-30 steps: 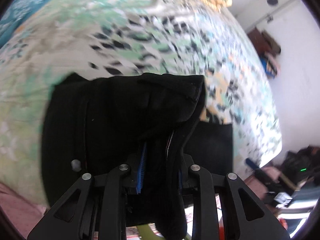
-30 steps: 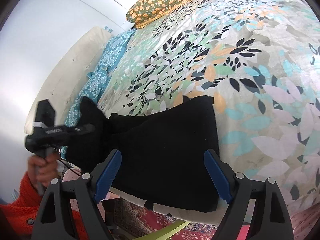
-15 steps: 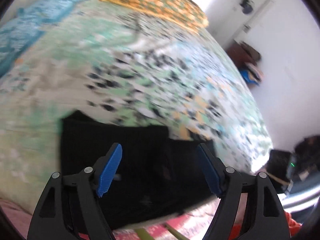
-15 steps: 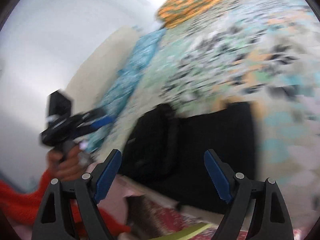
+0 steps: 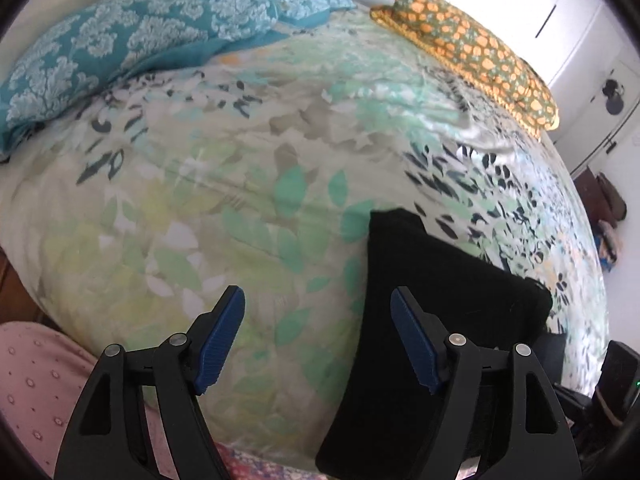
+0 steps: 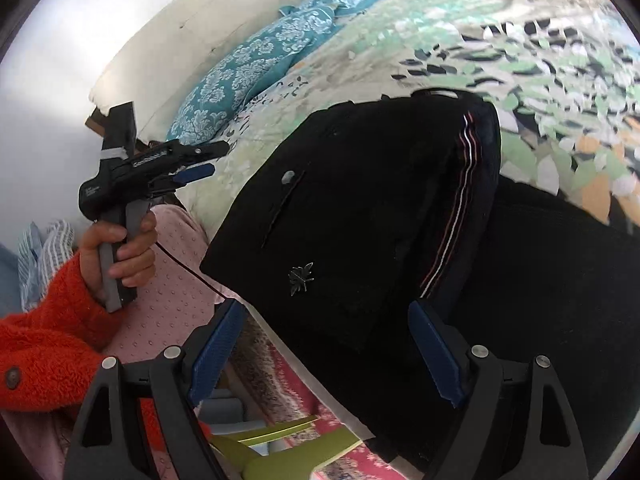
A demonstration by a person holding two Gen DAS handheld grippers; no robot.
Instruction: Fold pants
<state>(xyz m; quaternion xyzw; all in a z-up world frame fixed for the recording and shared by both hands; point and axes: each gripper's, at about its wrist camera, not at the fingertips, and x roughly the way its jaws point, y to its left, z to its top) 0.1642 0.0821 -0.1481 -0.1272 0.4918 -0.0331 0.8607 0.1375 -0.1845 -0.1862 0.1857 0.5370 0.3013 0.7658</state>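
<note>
- Left hand-held gripper: jaws spread wide, nothing between them. It hangs over the bed, just left of the pants; its right finger overlaps the pants' edge in the picture, but contact cannot be confirmed.
- Right hand-held gripper: jaws spread wide, holding nothing. It hovers above the near edge of the pants, over the bed's border.
- Pants: a compact black stack lying at the near edge of the bed. The right wrist view shows an upper layer, with pocket slit, small metal emblem and striped side seam, lying over a wider lower layer.
- Progress, as a judgement: at least one fold is laid and both tools are free of the cloth, so the task appears late or finished. Possibly one more fold or a squaring of edges is left.
- Hidden or unclear: the lower right part of the pants is cut off by the frame and by the gripper bodies. The number of layers cannot be counted on black cloth. Waistband and cuffs cannot be located. The far bedspread is blurred in the right view.
- Pillows lie well apart at the head of the bed.
</note>
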